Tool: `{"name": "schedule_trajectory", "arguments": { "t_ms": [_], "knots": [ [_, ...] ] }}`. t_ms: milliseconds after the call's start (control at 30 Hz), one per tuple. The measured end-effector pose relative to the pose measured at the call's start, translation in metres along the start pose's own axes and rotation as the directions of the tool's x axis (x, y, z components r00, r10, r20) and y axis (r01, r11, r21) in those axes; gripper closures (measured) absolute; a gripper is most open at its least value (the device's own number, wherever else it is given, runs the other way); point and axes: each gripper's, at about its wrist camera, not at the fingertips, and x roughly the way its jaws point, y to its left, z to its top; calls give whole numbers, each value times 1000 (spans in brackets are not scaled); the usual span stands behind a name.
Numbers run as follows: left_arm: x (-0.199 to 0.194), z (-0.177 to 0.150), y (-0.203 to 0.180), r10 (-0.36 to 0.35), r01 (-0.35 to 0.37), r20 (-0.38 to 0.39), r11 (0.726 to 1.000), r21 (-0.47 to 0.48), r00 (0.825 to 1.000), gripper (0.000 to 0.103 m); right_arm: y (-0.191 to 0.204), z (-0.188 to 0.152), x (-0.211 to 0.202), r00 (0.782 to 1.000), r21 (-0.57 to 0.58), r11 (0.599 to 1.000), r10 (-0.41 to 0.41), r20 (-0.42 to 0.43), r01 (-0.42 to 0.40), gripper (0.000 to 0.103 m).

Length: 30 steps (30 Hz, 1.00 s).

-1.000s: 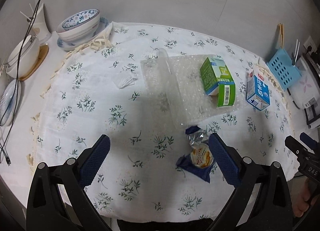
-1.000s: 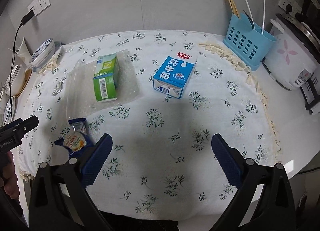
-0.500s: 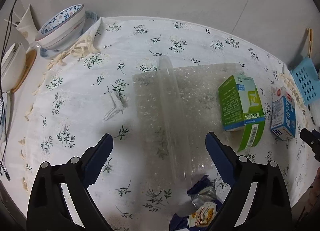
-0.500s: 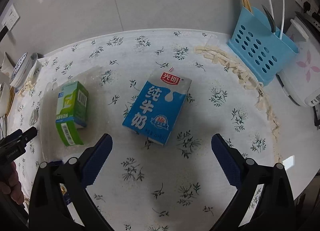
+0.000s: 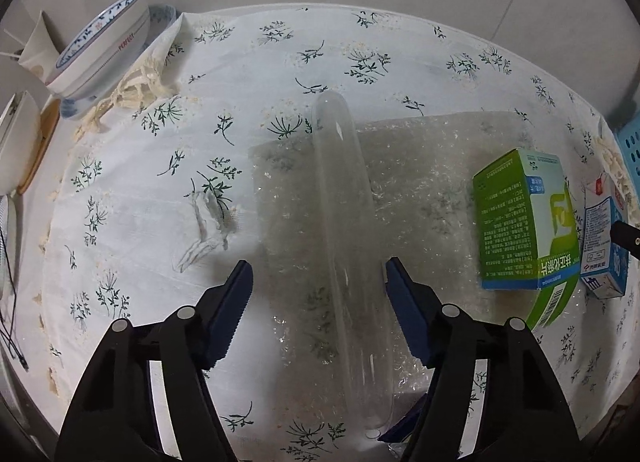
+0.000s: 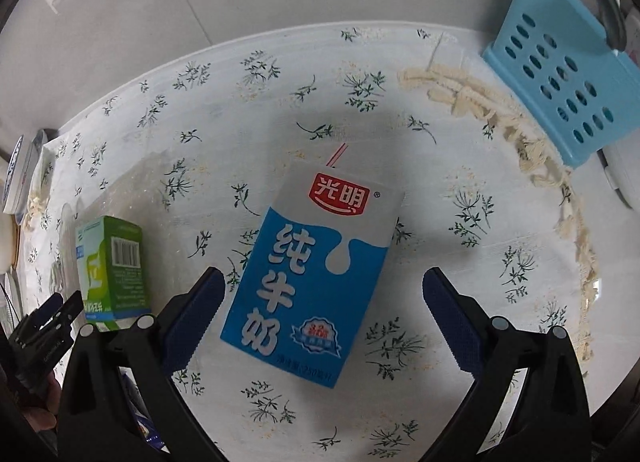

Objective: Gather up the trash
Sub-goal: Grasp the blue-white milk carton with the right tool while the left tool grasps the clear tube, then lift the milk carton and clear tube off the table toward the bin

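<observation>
My left gripper (image 5: 318, 282) is open, low over a clear bubble-wrap sheet (image 5: 420, 198) with a rolled transparent tube (image 5: 348, 222) running between the jaws. A green carton (image 5: 524, 222) lies on the sheet's right side. A small torn white wrapper (image 5: 206, 222) lies left of the sheet. My right gripper (image 6: 320, 294) is open, its jaws on either side of a blue and white milk carton (image 6: 316, 274) lying flat. The green carton (image 6: 112, 266) shows at its left. A blue snack wrapper (image 5: 404, 430) peeks out at the bottom.
Floral tablecloth (image 5: 280, 62) covers the table. Stacked bowls (image 5: 104, 50) stand at the far left. A blue perforated utensil holder (image 6: 568, 74) stands at the far right, by a white appliance (image 6: 624, 182). The wall runs close behind.
Both grippers moved forward and down. The left one now straddles the clear tube on the bubble wrap; the right one now straddles the milk carton. The left jaws narrowed a little.
</observation>
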Motion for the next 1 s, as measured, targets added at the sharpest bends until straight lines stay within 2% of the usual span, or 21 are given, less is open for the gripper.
{"name": "schedule_trajectory", "arguments": {
  "t_ms": [67, 267, 400, 1000],
  "knots": [
    [0, 1, 0, 4, -4, 2, 1000, 8, 1000, 44, 1, 2, 6, 1000, 7, 1000, 4, -12, -4, 8],
    [3, 1, -1, -1, 1, -3, 1000, 16, 1000, 59, 1, 5, 20, 999, 42, 999, 16, -50, -14, 19],
    [5, 3, -1, -2, 2, -5, 1000, 25, 1000, 75, 5, 5, 20, 998, 41, 999, 26, -54, -24, 33],
    [-22, -11, 2, -30, 28, 38, 999, 37, 999, 76, -1, -7, -11, 1000, 37, 999, 30, -1, -30, 40]
  ]
}}
